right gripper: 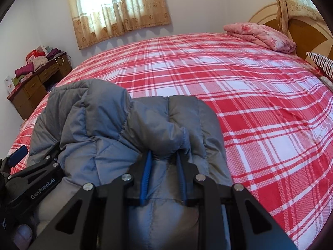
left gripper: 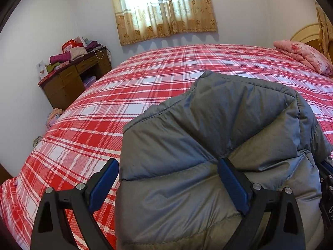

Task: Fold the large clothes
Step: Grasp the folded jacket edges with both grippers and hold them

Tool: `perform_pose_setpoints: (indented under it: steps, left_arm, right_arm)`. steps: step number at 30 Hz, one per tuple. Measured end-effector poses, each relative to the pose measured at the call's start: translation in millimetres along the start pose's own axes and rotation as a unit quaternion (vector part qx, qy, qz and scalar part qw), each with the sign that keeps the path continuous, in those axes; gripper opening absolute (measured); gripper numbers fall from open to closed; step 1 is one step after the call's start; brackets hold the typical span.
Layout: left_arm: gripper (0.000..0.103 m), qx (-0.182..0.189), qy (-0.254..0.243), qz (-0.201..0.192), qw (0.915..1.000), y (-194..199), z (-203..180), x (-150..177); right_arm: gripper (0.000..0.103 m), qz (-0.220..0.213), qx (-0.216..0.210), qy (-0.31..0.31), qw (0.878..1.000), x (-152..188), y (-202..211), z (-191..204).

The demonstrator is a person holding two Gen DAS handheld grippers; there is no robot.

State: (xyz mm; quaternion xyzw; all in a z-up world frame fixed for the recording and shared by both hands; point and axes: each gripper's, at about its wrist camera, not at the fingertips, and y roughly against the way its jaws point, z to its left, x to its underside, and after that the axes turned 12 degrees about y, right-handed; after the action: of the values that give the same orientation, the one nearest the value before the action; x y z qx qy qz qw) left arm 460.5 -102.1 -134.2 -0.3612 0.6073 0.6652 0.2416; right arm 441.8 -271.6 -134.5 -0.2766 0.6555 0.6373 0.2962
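A grey puffer jacket (left gripper: 218,137) lies bunched in a thick bundle on the red plaid bed (left gripper: 133,95). My left gripper (left gripper: 166,164) is open at the bundle's left edge: its right finger presses on the jacket, its left finger hangs over the sheet. In the right wrist view the jacket (right gripper: 116,120) fills the lower left. My right gripper (right gripper: 164,156) is shut on a fold of the jacket's padded fabric. The left gripper (right gripper: 20,156) shows at that view's left edge, held by a hand.
A folded pink floral quilt (right gripper: 260,34) lies by the wooden headboard (right gripper: 299,29). A striped cloth (right gripper: 321,62) is at the right edge. A brown desk (left gripper: 72,79) piled with clothes stands by the wall left of the bed. A curtained window (left gripper: 164,8) is behind.
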Motion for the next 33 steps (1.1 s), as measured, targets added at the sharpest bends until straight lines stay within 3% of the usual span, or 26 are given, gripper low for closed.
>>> perform_pose_setpoints:
  steps: [33]
  left_arm:
    - [0.098,0.003,-0.006,0.024,0.9997,-13,1,7]
  right_arm:
    - [0.027,0.016,-0.002,0.0,1.0,1,-19,0]
